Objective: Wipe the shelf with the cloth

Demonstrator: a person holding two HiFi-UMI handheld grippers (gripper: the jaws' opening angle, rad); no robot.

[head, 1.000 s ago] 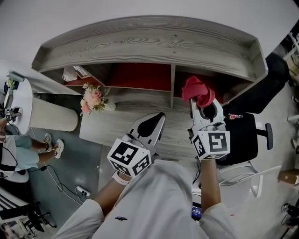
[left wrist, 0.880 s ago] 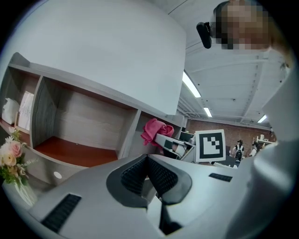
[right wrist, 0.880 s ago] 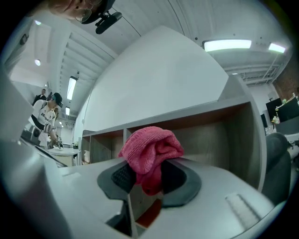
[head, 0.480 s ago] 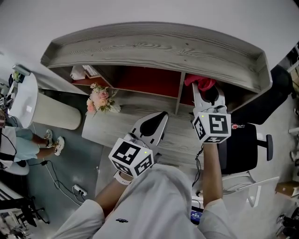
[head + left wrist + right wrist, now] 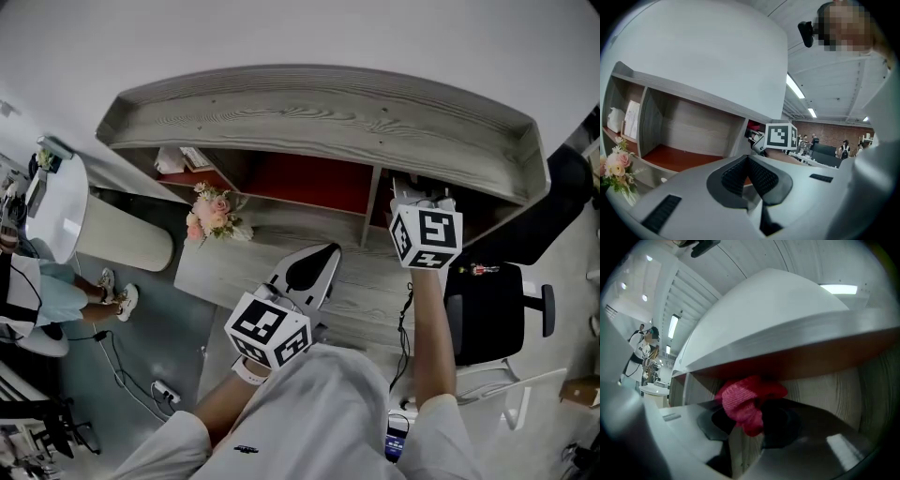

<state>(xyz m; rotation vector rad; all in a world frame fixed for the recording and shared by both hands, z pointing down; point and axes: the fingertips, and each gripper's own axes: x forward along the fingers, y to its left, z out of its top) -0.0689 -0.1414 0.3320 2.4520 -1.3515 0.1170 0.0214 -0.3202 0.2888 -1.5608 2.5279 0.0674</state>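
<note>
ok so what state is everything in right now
left gripper, shut, nothing between its jaws
right gripper, shut on the cloth, reaching into the shelf's right compartment
cloth, bunched up in the right gripper's jaws
shelf, standing, open at the front
flowers, upright by the shelf's left end

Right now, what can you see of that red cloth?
The cloth is pinkish-red, ribbed, knit-looking fabric, bunched into a soft wad. The right gripper is shut on it, its dark fingers pinching the lower part while the rest bulges above them. It is inside the shelf's right-hand compartment, under the top board, before the grey wood-grain back wall. Whether it touches the wood cannot be told.
</note>
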